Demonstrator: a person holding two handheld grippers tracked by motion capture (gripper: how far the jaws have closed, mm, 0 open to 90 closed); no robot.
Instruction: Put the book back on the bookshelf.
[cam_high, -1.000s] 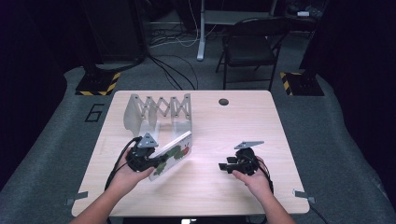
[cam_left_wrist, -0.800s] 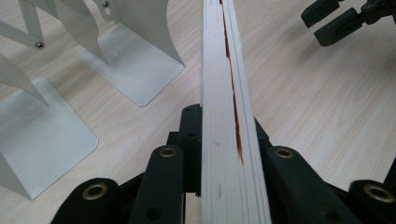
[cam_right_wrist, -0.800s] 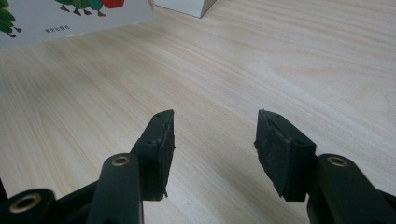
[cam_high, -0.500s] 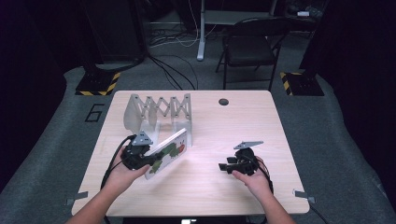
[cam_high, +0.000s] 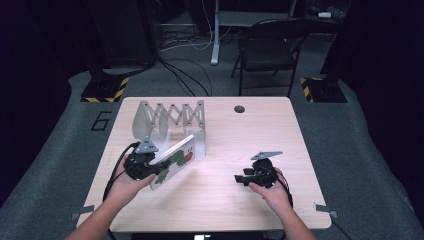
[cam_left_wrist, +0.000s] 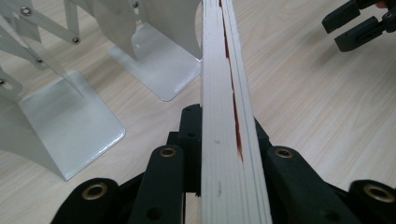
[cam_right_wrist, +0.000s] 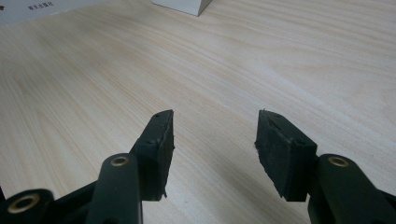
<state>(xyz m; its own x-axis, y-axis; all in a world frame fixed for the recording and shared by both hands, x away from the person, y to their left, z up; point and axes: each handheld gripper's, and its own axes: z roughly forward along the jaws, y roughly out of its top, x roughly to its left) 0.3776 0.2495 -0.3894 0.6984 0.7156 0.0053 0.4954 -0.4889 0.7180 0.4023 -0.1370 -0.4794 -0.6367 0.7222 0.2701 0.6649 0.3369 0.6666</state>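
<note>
We see our left gripper (cam_high: 159, 172) clamping a picture book (cam_high: 175, 160) just beside the expanding book rack (cam_high: 172, 117), not yet shelved; our right gripper (cam_high: 240, 178) waits open-jawed.

Rack (cam_high: 172, 120) blocks the far left; right tabletop (cam_high: 260, 125) open

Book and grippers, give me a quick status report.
Left gripper shut on picture book, held on edge off the table. Right gripper open, empty. White accordion book rack just ahead; path clear.

book's (cam_left_wrist: 224, 93) far end cut off at top edge, cover picture (cam_high: 175, 159) perhaps an animal, too small
</note>
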